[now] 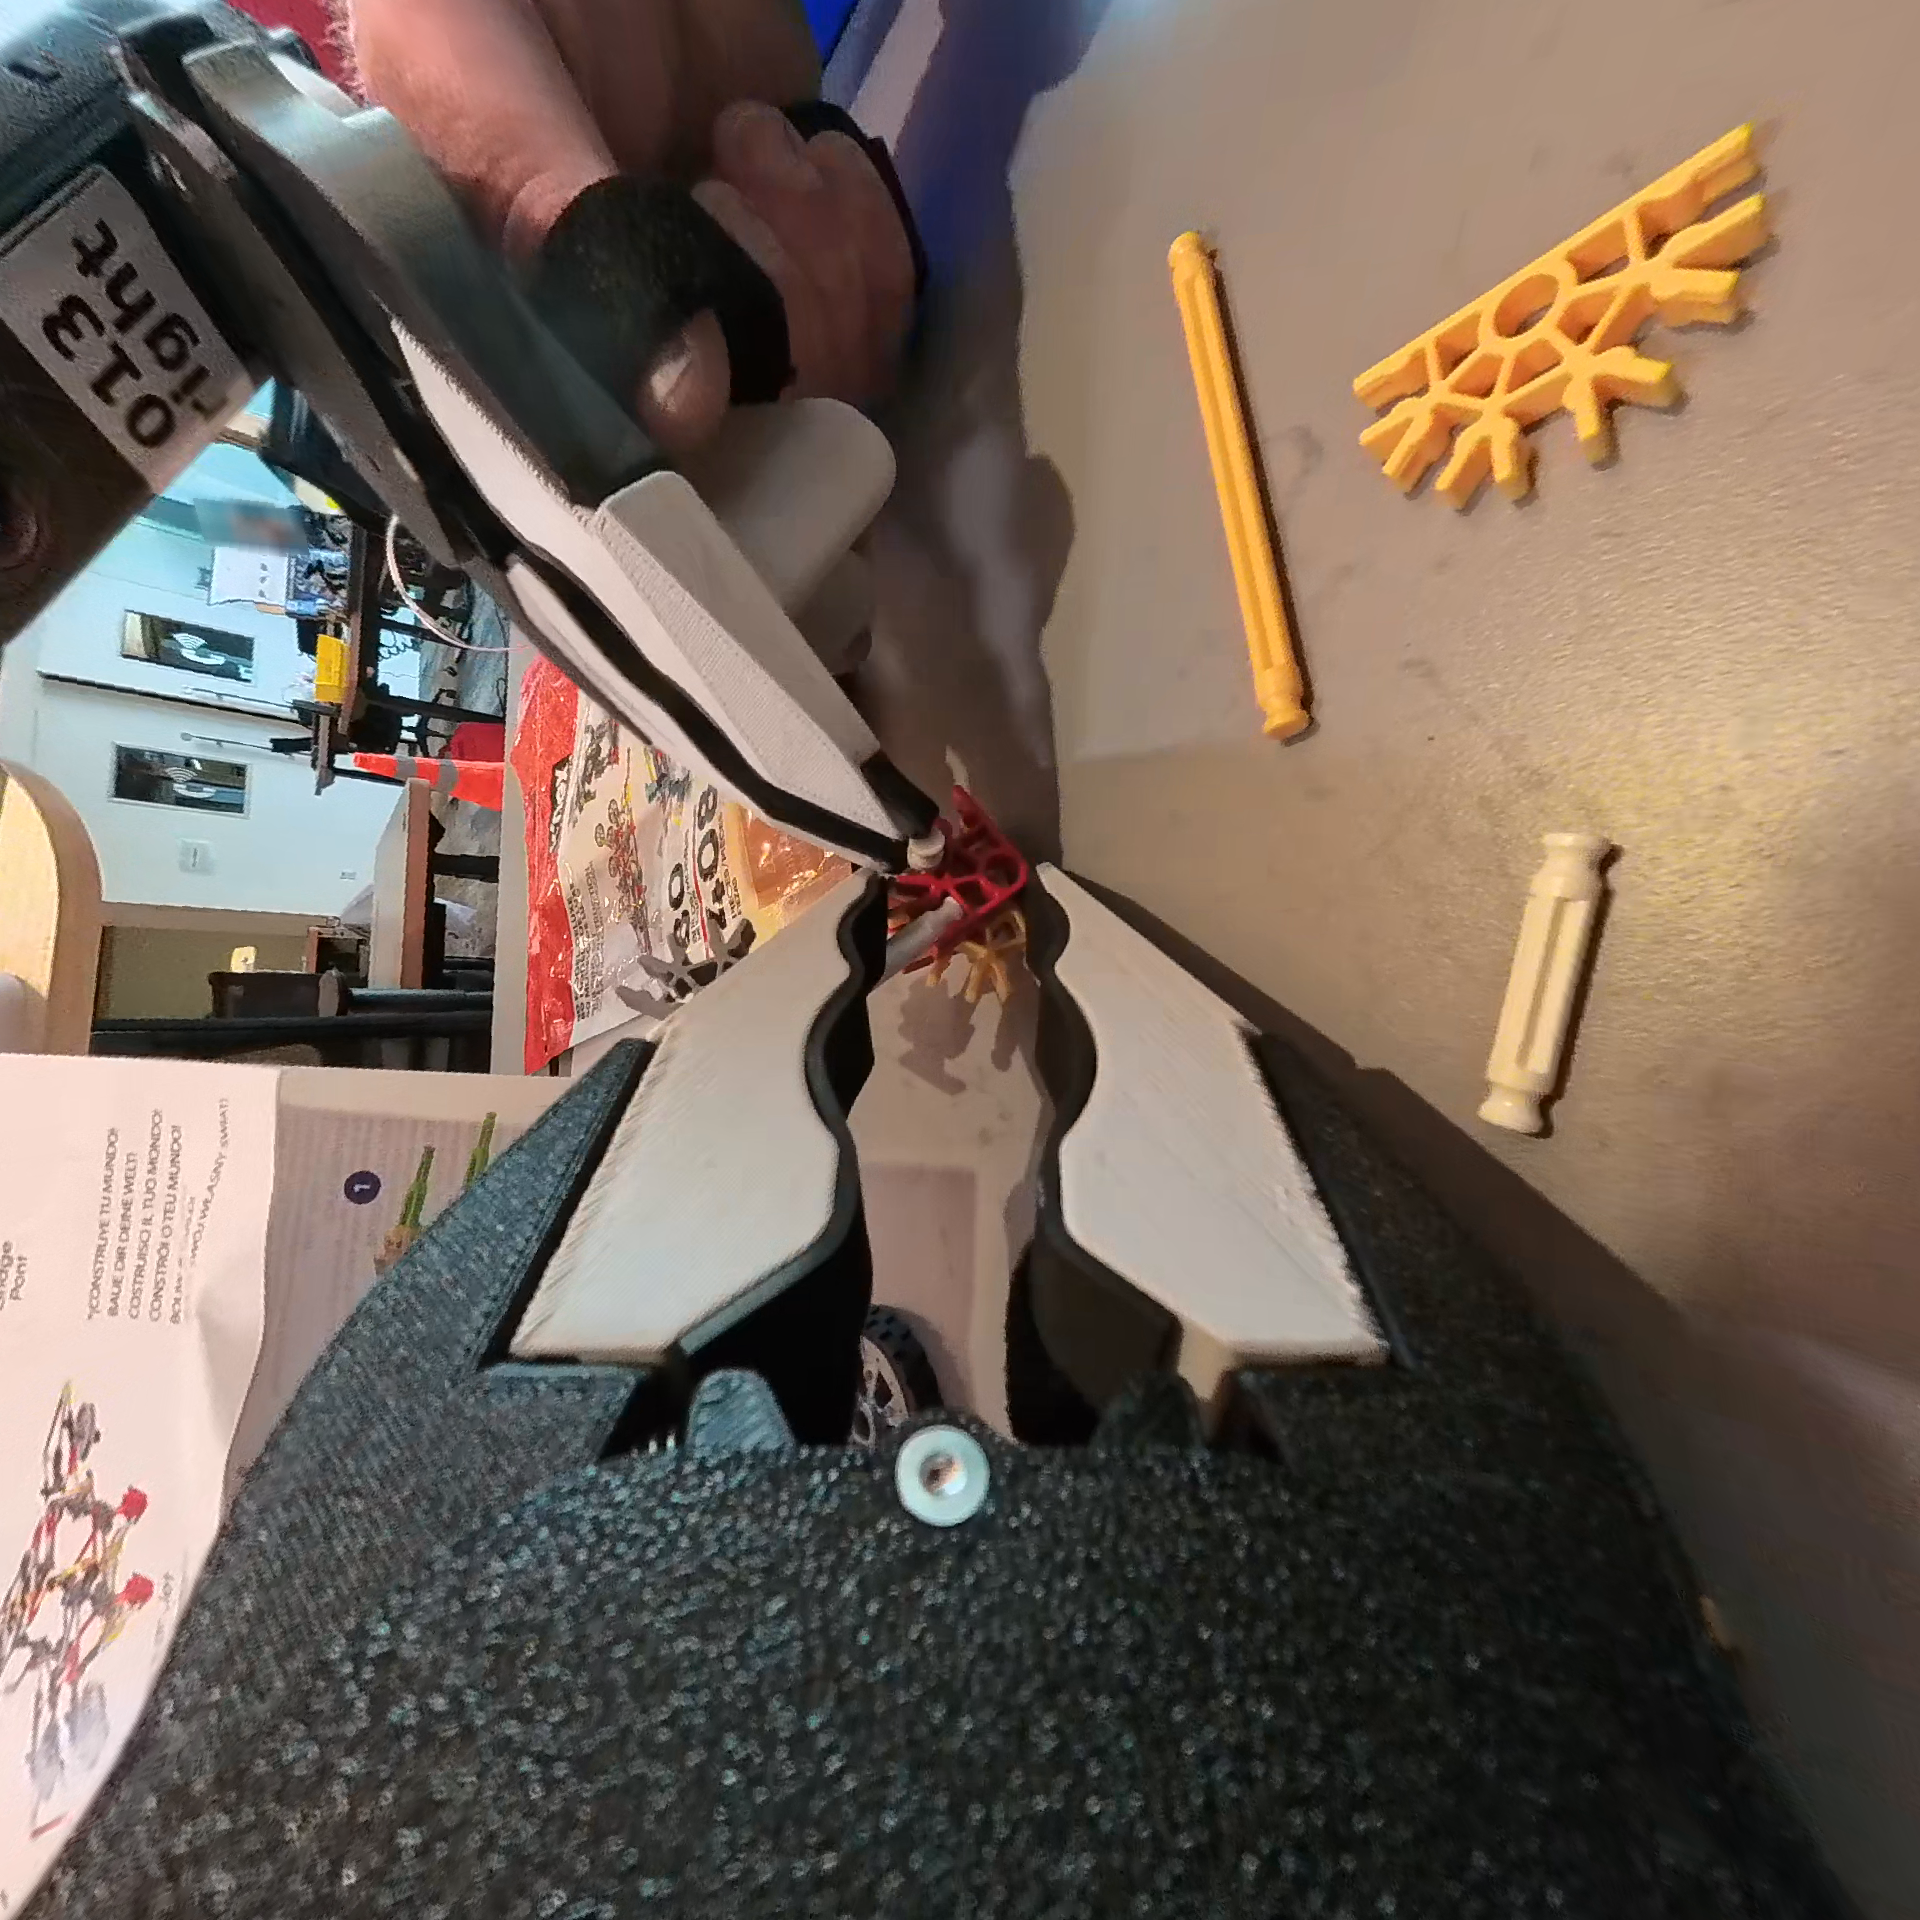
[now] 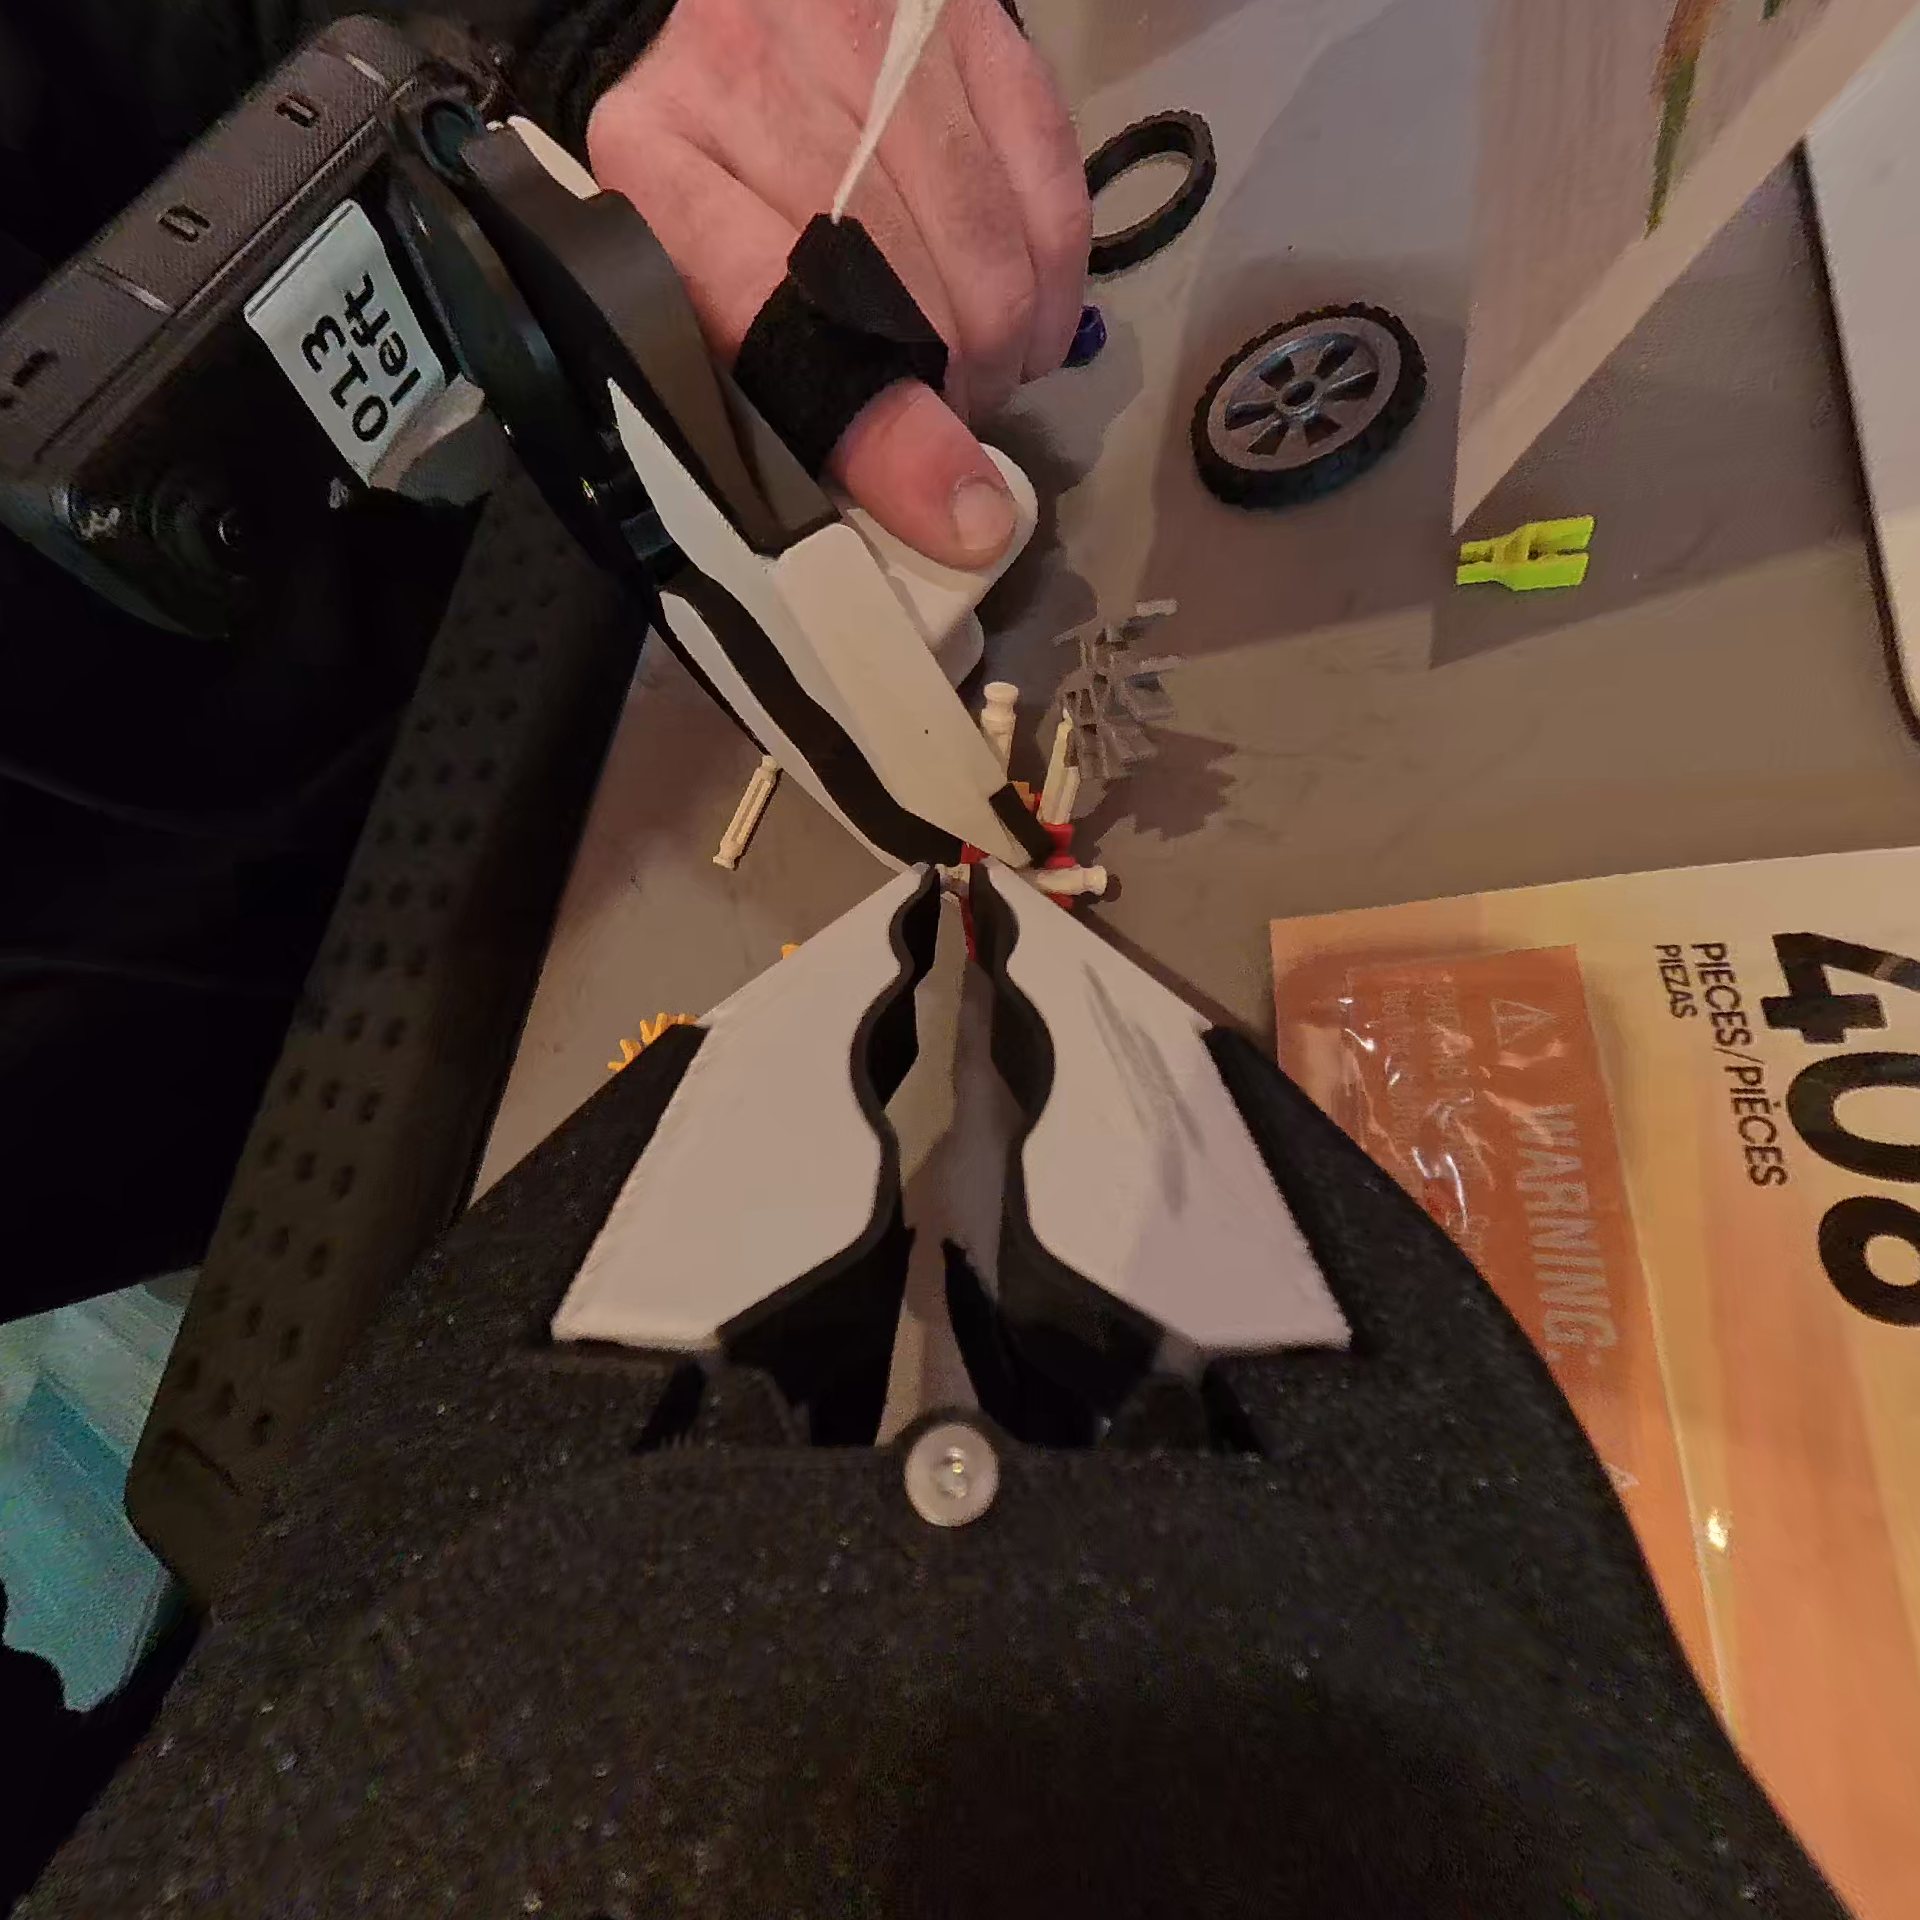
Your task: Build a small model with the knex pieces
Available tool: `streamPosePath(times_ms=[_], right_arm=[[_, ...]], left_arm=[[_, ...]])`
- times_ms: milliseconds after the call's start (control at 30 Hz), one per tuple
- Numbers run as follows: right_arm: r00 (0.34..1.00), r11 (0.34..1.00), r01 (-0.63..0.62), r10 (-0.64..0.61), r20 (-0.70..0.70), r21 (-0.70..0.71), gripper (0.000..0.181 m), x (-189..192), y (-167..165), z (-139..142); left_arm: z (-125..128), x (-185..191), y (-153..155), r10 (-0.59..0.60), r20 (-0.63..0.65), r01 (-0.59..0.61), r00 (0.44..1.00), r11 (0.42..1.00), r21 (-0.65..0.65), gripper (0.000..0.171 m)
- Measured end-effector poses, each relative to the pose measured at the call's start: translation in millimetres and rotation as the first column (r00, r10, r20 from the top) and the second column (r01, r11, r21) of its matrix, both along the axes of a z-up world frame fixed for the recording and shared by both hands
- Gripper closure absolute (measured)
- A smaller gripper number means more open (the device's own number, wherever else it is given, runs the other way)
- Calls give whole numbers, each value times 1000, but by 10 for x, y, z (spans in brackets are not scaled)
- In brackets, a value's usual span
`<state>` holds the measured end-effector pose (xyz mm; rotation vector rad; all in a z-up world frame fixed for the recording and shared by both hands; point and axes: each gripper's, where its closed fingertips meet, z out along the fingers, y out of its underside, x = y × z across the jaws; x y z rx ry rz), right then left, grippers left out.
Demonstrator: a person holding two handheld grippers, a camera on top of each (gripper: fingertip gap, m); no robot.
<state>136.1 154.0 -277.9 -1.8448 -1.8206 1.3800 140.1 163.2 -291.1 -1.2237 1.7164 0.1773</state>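
Observation:
A small build of a red connector (image 1: 971,868) with white rods and a yellow connector (image 1: 982,961) sits between both grippers above the grey table (image 1: 1558,727). My left gripper (image 1: 958,878) is shut on the red connector, with one finger on each side. My right gripper (image 1: 894,831) comes in from the upper left and is shut on the end of a white rod (image 1: 925,844) plugged into it. In the right wrist view, my right gripper (image 2: 956,881) pinches at the red connector (image 2: 971,914). The left gripper (image 2: 1013,831) meets it there from the upper left.
A yellow rod (image 1: 1236,488), a yellow fan connector (image 1: 1538,322) and a cream short rod (image 1: 1548,982) lie on the table. A wheel (image 2: 1309,400), a tyre ring (image 2: 1148,192), a green connector (image 2: 1527,551), a grey connector (image 2: 1117,686), an orange parts bag (image 2: 1662,1195) and a leaflet (image 1: 125,1299) lie nearby. My two grippers' fingertips are within a few centimetres of each other.

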Motion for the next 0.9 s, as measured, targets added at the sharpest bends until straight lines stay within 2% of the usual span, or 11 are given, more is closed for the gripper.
streamPosePath(times_ms=[200,467,733,900], right_arm=[[1000,1000,-15,15,17,-14,176,8,5,-11],[991,995,-93,96,96,-33,177,14,14,-14],[991,965,-80,104,86,-248,181,1,43,-6],[983,990,-69,89,163,-122,181,14,32,-18]], left_arm=[[0,3,1,-3,2,3,1000,1000,4,147],[-1,2,12,1,10,-1,1000,1000,1,147],[-3,5,30,3,33,-3,999,1000,-16,146],[-3,9,27,6,41,-5,999,1000,-21,147]])
